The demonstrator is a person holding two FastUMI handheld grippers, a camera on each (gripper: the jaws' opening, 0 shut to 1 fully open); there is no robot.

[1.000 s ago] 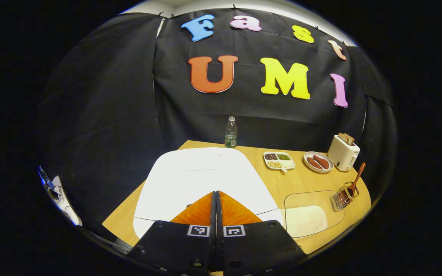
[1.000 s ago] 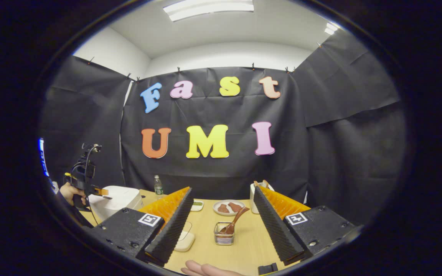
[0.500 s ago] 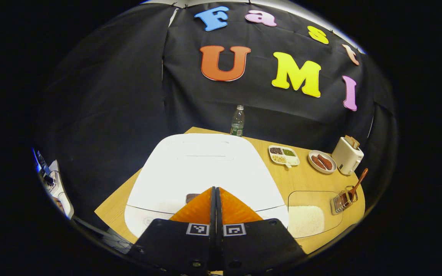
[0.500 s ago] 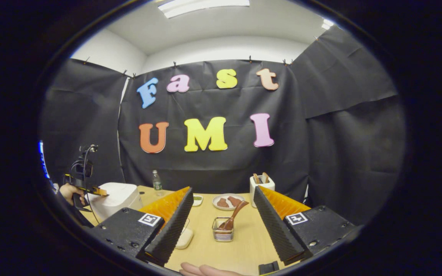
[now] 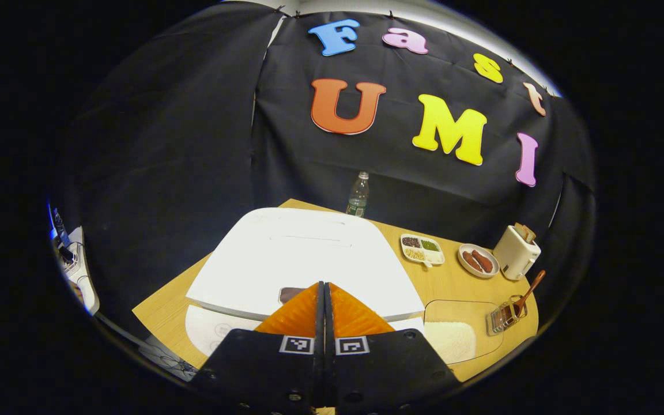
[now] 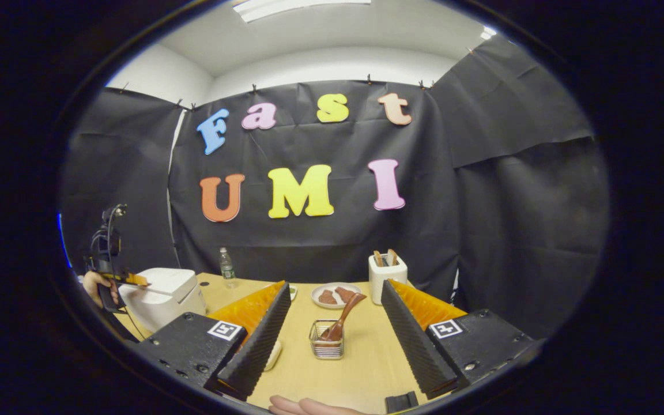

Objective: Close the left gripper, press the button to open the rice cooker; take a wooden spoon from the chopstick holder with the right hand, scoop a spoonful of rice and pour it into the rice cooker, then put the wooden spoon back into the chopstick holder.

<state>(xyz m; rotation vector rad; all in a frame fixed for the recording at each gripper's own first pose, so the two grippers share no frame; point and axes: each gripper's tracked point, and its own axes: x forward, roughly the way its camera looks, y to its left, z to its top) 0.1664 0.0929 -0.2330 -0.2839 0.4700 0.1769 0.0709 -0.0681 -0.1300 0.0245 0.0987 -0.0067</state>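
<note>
Your right gripper (image 6: 332, 323) hovers over the bench (image 6: 361, 369), fingers (image 6: 260, 337) spread wide, framing the chopstick holder (image 6: 326, 347) and its wooden spoon (image 6: 343, 323). Far left, your left gripper (image 6: 130, 280) meets the rice cooker (image 6: 165, 297).

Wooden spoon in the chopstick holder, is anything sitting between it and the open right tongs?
Nothing visible does. In the right gripper view the wooden spoon leans in the chopstick holder, framed between the open right tongs, with bare table in front of it. The sausage plate and toaster stand behind.
</note>
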